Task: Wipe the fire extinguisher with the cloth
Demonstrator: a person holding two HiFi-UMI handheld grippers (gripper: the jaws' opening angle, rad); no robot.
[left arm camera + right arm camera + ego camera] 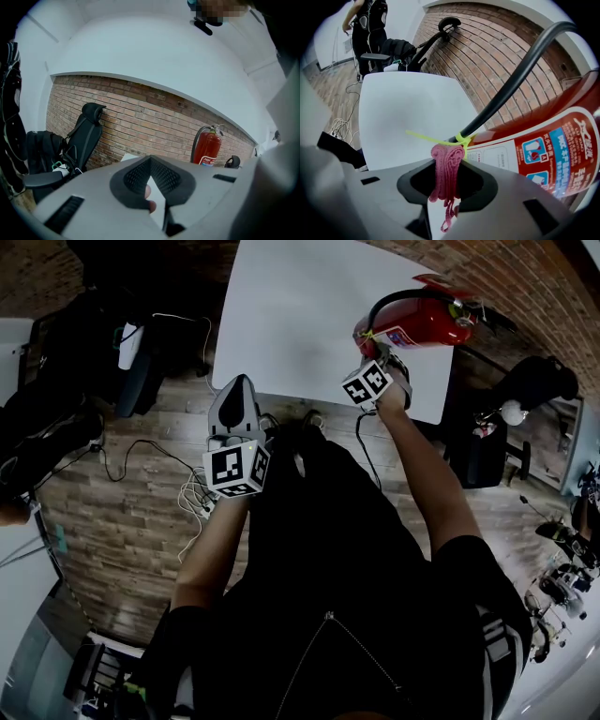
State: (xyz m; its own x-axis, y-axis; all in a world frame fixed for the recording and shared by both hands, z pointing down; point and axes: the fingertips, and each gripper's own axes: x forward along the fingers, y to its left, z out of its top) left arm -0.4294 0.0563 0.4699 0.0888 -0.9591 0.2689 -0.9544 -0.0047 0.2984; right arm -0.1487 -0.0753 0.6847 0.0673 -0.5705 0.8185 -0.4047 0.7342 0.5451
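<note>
A red fire extinguisher (422, 324) stands upright near the right edge of the white table (291, 315). My right gripper (367, 354) is shut on a pink knitted cloth (447, 171) and holds it against the extinguisher's lower body (543, 140), beside the black hose (511, 89) and its yellow zip tie (457, 139). The cloth's loose end hangs down between the jaws. My left gripper (240, 388) hovers at the table's front edge, well left of the extinguisher (206, 147), with its jaws (150, 159) shut and nothing in them.
Behind the table runs a brick wall (150, 117). A black office chair (84, 136) with bags stands at the table's left. Cables and a power strip (192, 493) lie on the wooden floor. A person (368, 21) stands at the far end of the room.
</note>
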